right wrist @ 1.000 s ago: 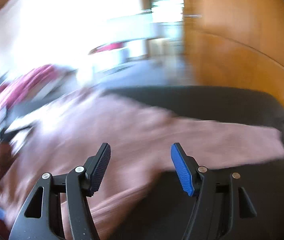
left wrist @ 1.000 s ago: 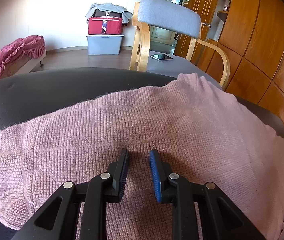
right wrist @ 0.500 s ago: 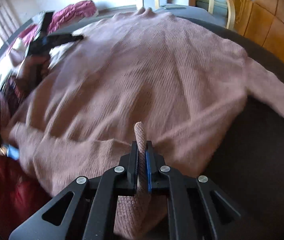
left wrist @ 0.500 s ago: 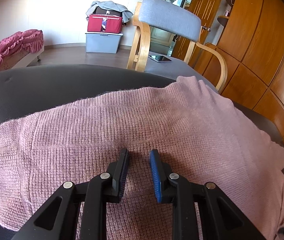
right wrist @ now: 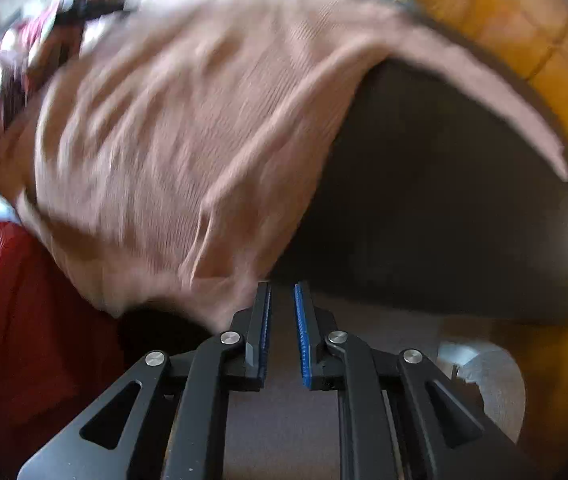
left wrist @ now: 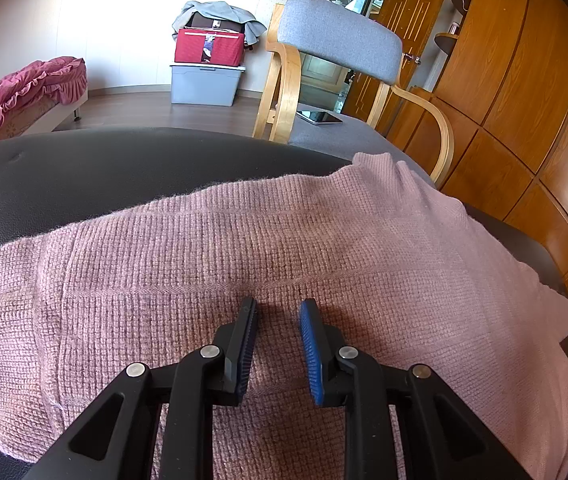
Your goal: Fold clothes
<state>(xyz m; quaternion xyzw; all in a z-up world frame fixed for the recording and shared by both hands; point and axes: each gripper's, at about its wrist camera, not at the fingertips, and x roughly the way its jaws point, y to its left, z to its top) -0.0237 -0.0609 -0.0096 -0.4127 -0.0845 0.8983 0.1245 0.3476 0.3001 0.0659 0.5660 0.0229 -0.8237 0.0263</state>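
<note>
The left tongs (left wrist: 276, 344), partly open and gripping nothing, stay pressed on the dusty-pink knitted sweater (left wrist: 244, 264) spread over the black padded bench (left wrist: 104, 168) ahead. Half a second ago the right tongs (right wrist: 282, 332) pinched a fold; now they stand slightly parted and empty, with the blurred sweater ahead to their left. That fold looks released.
</note>
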